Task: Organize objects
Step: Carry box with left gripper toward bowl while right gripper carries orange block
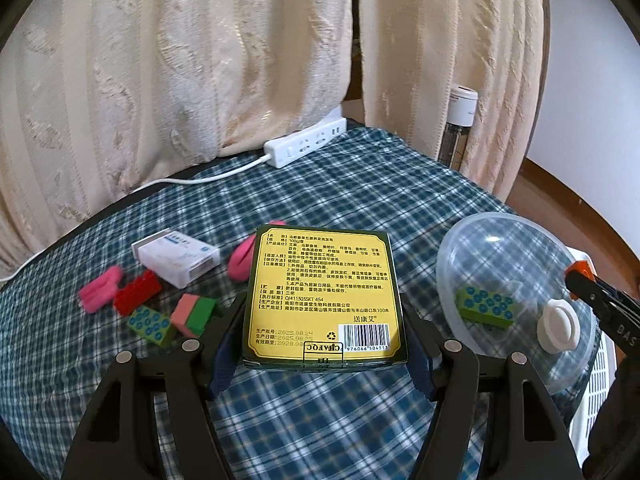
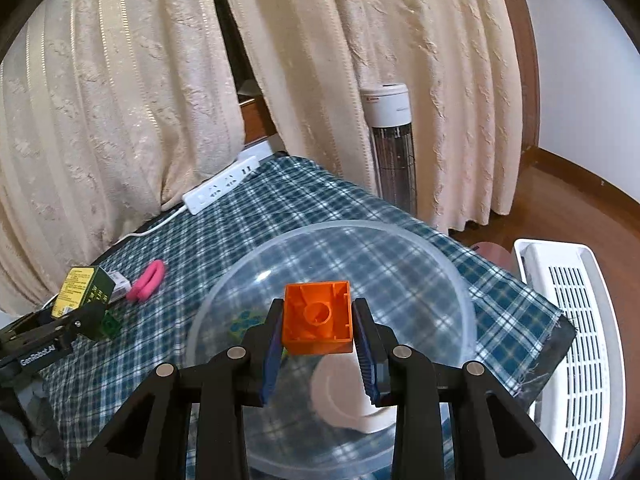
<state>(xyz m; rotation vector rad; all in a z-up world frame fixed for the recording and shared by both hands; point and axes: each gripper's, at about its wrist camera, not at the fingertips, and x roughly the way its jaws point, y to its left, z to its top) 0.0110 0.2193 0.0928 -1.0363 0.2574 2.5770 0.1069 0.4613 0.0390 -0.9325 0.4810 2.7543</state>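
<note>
**Desk:** Black linkages fill the foreground of both wrist views. What does each claw carry?

**Photographer:** Right claw (image 2: pixel 318 330) is clamped on an orange brick (image 2: pixel 318 320), hollow underside toward the lens. Left claw (image 1: pixel 320 336) is clamped across the short sides of a yellow-backed box (image 1: pixel 324 296), held flat, long axis running straight away from the camera.

**Desk:** Where does the brick sit relative to the bowl?

**Photographer:** Directly over the clear bowl (image 2: pixel 460 280), near its middle, with nothing between them. A green brick (image 1: pixel 486 306) and a white cap (image 1: pixel 558 326) already lie inside. The drop looks like a straight release downward; the right hand is plainly the nearer one.

**Desk:** And the box?

**Photographer:** Above the checked cloth (image 1: pixel 320 420) on the worktop, left of the bowl and apart from it. Loose pieces lie farther left: a red brick (image 1: pixel 138 292), another green brick (image 1: pixel 150 324), a white box (image 1: pixel 176 258), pink clips (image 1: pixel 100 288). Where the box belongs, I cannot tell.
</note>
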